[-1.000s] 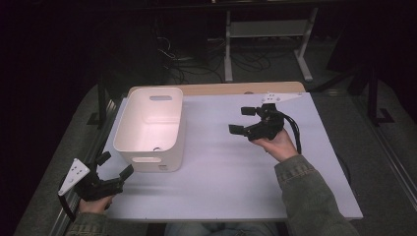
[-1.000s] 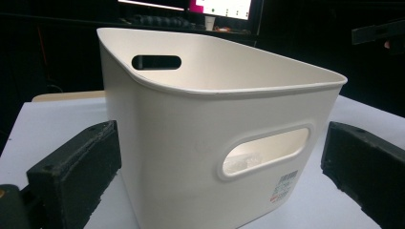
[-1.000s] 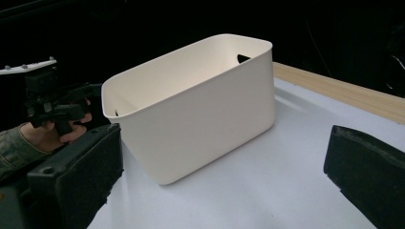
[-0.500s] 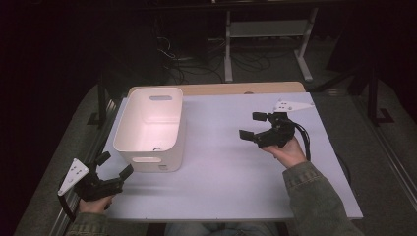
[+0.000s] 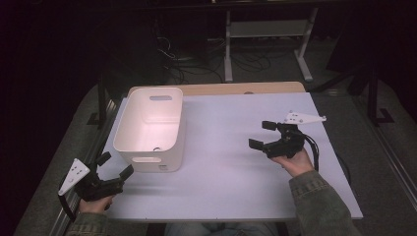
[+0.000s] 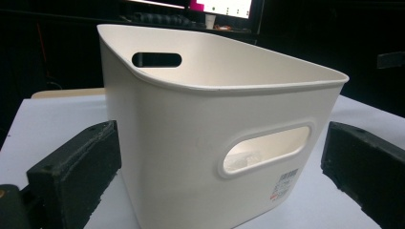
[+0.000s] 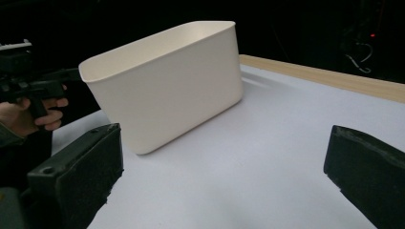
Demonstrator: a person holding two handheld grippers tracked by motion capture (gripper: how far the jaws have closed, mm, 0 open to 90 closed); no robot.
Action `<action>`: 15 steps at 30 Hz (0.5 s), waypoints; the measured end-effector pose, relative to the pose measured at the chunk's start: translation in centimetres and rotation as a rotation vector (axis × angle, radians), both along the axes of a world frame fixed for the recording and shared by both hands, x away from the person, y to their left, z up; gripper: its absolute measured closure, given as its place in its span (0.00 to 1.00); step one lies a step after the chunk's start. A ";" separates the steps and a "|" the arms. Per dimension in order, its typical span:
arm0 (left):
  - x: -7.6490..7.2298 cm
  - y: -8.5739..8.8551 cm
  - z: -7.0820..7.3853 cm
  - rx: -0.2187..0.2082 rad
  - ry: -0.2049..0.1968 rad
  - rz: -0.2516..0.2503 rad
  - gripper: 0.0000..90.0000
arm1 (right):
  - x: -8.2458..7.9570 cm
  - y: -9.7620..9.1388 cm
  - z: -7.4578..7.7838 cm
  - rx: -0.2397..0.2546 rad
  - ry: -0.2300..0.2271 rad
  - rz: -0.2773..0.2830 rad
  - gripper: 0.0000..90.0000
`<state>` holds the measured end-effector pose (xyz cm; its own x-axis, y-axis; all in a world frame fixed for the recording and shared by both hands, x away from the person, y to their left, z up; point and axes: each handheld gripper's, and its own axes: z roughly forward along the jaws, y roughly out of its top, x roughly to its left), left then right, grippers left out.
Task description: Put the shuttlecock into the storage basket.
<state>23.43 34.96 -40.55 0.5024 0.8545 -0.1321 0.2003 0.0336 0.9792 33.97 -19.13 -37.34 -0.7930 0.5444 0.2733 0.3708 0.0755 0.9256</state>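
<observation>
A white plastic bin point(image 5: 152, 125) with slot handles stands upright on the left part of the white table point(image 5: 221, 182). A small pale thing point(image 5: 156, 148) lies on its floor, too small to tell. My left gripper point(image 5: 116, 164) is open at the table's front left corner, pointing at the bin's near end point(image 6: 215, 143), apart from it. My right gripper point(image 5: 260, 134) is open over the table's right side, with nothing between its jaws. In the right gripper view the open gripper point(image 7: 224, 171) faces the bin's long side point(image 7: 172, 90) from a distance.
A wooden strip point(image 5: 236, 88) runs along the table's far edge. Behind the table are a white metal stand point(image 5: 268, 29) and cables on a dark floor. The hand holding the left gripper point(image 7: 28, 90) is at the left of the right gripper view.
My right gripper has moved to the right and nearer the person, away from the bin, still open. The left gripper and the bin have stayed in place.
</observation>
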 end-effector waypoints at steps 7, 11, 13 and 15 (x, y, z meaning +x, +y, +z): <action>0.0 0.0 0.0 0.001 -0.001 -0.001 0.00 | -0.8 -1.5 -0.9 0.010 -0.002 -0.039 0.00; 0.0 -0.1 0.0 0.000 -0.002 0.001 0.00 | -1.0 -2.2 -1.5 -0.002 0.008 -0.053 0.00; 0.0 -0.1 0.0 -0.001 -0.001 0.005 0.00 | -1.2 -2.5 -1.6 0.002 0.001 -0.062 0.00; 0.0 -0.1 0.0 0.001 -0.003 0.004 0.00 | -1.5 -2.9 -1.7 0.007 0.002 -0.075 0.00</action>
